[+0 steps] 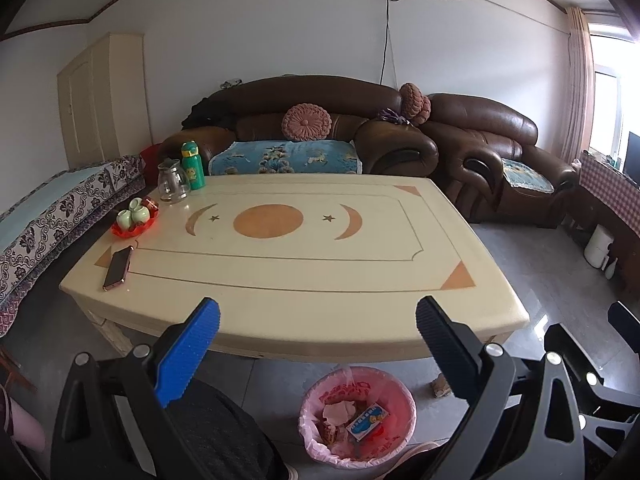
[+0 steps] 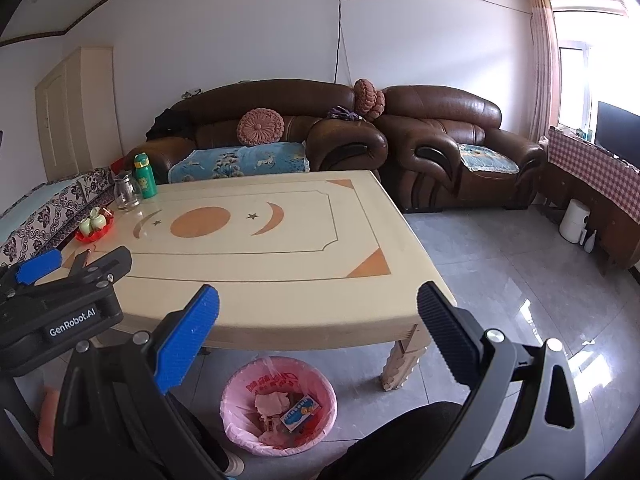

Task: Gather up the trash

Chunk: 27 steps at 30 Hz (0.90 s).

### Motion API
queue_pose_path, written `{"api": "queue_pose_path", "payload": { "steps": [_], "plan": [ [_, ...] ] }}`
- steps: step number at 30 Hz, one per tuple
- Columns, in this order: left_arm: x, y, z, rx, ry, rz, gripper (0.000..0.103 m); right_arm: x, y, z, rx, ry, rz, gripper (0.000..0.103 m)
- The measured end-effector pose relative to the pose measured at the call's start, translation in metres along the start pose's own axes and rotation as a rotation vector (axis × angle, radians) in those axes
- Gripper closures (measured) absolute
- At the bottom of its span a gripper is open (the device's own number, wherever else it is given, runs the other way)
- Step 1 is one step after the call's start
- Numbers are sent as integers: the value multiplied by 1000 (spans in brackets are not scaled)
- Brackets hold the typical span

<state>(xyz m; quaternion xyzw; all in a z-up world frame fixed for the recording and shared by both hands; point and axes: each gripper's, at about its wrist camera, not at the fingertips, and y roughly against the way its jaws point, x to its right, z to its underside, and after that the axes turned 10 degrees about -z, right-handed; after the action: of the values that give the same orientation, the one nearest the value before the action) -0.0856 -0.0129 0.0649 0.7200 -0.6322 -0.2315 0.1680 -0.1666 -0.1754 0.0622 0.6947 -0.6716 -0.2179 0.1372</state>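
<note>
Both grippers hung above the near edge of the cream table (image 1: pixel 304 264); the left gripper (image 1: pixel 318 322) had its jaws wide apart and held nothing, and the right gripper (image 2: pixel 318 312) was also spread wide and held nothing. The trash bin (image 1: pixel 394 394), lined with a pink bag, stood on the grey floor just in front of the table; inside it lay crumpled paper (image 1: pixel 338 412), a small blue carton (image 1: pixel 368 420) and some wrappers. On the table's far left side were a phone (image 1: pixel 119 268), a red tray (image 1: pixel 126 231) of green cups, a glass jug (image 1: pixel 173 182) and a green bottle (image 1: pixel 193 166).
</note>
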Motion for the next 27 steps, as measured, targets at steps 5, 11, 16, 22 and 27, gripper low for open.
{"api": "queue_pose_path", "payload": {
  "steps": [5, 11, 16, 22, 27],
  "plan": [
    [0, 0, 0, 5, 0, -7, 7, -2, 0, 0, 0, 5, 4, 6],
    [-2, -3, 2, -7, 4, -4, 7, -2, 0, 0, 0, 3, 4, 6],
    [-2, -4, 3, -7, 4, -7, 7, -2, 0, 0, -1, 6, 2, 6],
    [-2, -5, 3, -8, 0, -9, 7, -4, 0, 0, -1, 6, 3, 6],
    [-1, -5, 3, -4, -3, -9, 7, -4, 0, 0, 0, 6, 3, 6]
  ]
}}
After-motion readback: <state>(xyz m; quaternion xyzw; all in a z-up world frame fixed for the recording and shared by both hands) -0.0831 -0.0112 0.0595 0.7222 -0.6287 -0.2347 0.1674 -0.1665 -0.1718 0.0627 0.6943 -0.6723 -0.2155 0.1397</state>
